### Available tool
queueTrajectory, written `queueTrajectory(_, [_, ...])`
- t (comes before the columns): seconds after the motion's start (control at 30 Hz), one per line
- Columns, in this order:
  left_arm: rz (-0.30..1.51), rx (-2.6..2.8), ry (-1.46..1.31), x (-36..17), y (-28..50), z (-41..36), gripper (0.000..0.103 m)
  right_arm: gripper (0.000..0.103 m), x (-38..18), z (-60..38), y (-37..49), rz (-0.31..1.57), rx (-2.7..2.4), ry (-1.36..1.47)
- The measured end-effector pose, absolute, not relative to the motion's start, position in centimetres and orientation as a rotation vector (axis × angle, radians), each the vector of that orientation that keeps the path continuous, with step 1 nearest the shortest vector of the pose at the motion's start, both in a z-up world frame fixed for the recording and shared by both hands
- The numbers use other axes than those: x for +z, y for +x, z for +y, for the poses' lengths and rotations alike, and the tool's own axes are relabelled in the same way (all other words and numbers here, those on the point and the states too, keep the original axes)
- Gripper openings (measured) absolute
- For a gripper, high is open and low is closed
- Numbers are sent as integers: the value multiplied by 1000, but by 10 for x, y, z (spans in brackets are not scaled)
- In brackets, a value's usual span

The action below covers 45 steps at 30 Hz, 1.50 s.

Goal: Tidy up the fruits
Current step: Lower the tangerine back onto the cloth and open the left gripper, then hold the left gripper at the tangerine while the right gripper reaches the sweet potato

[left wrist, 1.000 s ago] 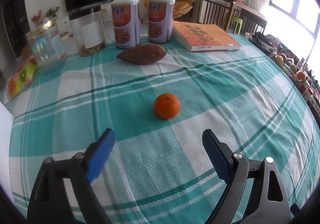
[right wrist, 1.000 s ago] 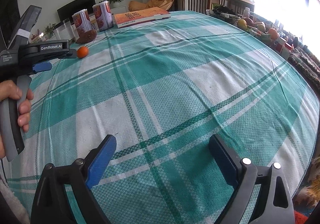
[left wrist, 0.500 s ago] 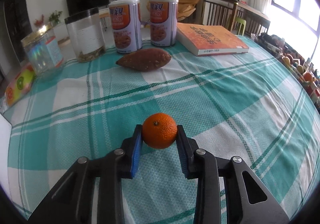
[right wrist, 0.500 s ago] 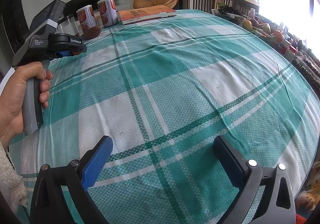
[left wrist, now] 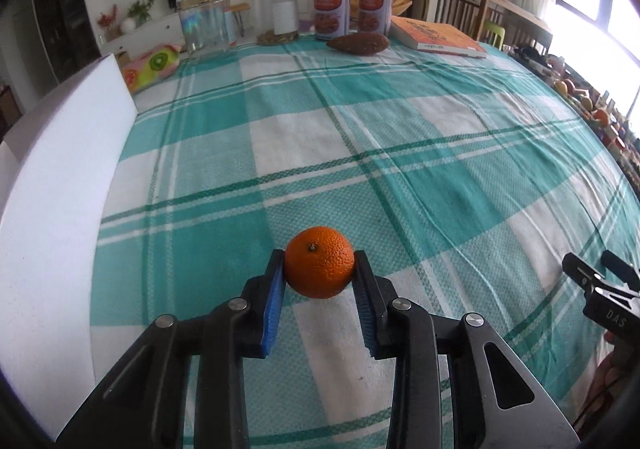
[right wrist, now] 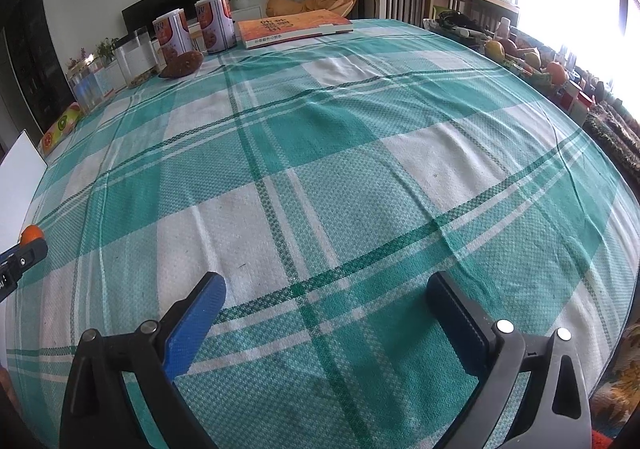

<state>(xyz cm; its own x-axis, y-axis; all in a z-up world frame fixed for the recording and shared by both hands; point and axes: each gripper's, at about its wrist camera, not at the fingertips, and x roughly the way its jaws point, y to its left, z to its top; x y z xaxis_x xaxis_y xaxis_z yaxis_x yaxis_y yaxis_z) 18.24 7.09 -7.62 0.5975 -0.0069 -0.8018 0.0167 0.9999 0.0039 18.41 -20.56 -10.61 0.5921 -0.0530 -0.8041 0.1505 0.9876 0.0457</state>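
Observation:
My left gripper (left wrist: 319, 269) is shut on an orange (left wrist: 319, 267) and holds it above the near part of the green plaid tablecloth (left wrist: 360, 137). The orange also shows at the far left edge of the right wrist view (right wrist: 32, 233). A brown sweet potato (left wrist: 359, 43) lies at the far end of the table, in front of two cans; it also shows in the right wrist view (right wrist: 182, 64). My right gripper (right wrist: 326, 299) is open and empty over the cloth near the front edge. Part of it shows at the right edge of the left wrist view (left wrist: 600, 285).
A white foam board (left wrist: 52, 185) stands along the left. At the far end stand two printed cans (left wrist: 332, 9), clear jars (left wrist: 206, 23), a fruit-print pack (left wrist: 154, 63) and an orange book (left wrist: 438, 37). Fruit and clutter (right wrist: 532, 61) lie beyond the right edge.
My left gripper closed on the orange, then carried it back toward the near left, away from the cans. The right gripper stayed open and shifted slightly.

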Motion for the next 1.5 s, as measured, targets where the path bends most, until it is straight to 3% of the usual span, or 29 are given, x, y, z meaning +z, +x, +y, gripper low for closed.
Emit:
queueTrajectory(0.3, [903, 15, -1, -92, 174, 82, 39, 101, -107, -205, 184, 932, -121, 107])
queueTrajectory(0.43, [901, 50, -7, -97, 177, 87, 81, 101, -107, -205, 185, 932, -121, 106])
queueTrajectory(0.57, [909, 42, -12, -98, 178, 87, 87, 101, -107, -204, 185, 932, -122, 106])
queueTrajectory(0.87, [917, 48, -4, -100, 178, 86, 92, 102, -108, -203, 185, 938, -119, 98])
queueTrajectory(1.5, [916, 49, -4, -100, 179, 86, 93, 103, -109, -200, 187, 948, -119, 75])
